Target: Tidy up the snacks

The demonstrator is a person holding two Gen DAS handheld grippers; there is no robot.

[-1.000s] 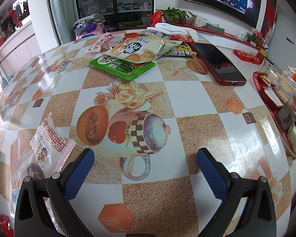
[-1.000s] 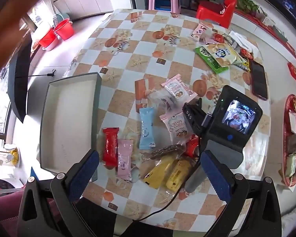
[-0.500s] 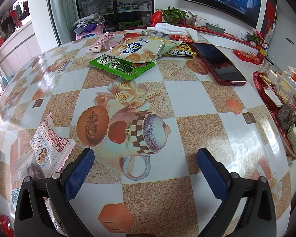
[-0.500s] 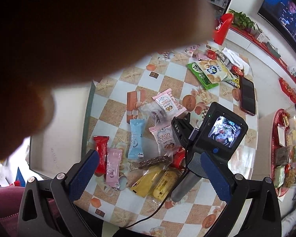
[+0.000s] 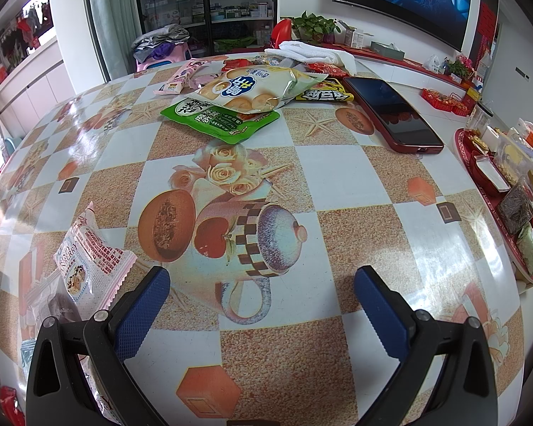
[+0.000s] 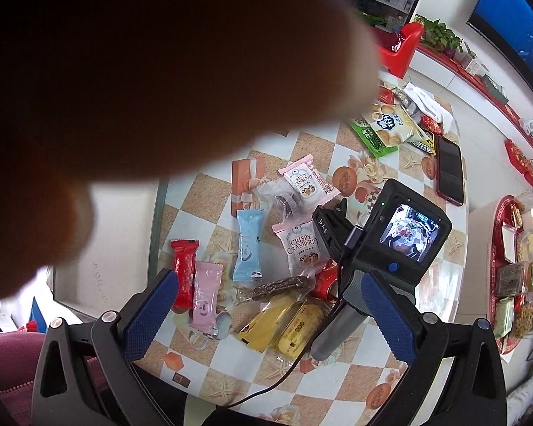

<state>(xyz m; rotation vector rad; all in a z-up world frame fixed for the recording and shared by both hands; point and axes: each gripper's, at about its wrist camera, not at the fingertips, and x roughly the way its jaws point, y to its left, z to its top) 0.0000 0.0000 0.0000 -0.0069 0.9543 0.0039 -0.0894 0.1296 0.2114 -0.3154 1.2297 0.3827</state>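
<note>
Checkered oilcloth with fruit and teapot prints covers the round tabletop (image 5: 337, 177), and both of our grippers hang over its near side. Our left gripper (image 5: 263, 305) rests low on the cloth, its fingers (image 5: 142, 305) spread wide and holding nothing; only printed pattern lies between them. Our right gripper (image 6: 266, 312) hovers high above, fingers (image 6: 149, 312) equally wide and empty, looking down on the whole spread, though a blurred dark shape, too close to identify, blocks its upper left view.

Going outward from the right fingers, the snack cluster lies directly below and just ahead: a pink bar (image 6: 206, 294) touching a red bar (image 6: 184, 273) nearest the left finger, both with long axes running near-to-far. Just beyond stands a blue packet (image 6: 248, 245), and to the right two yellow packets (image 6: 284, 323) lie slanted beside the left gripper's handle.

From the left fingers, a cranberry packet (image 5: 89, 255) sits just left of the left finger, tilted. We judge the right hand better aligned for the pink and red bars; a grey box (image 6: 117, 241) waits to their left.
</note>
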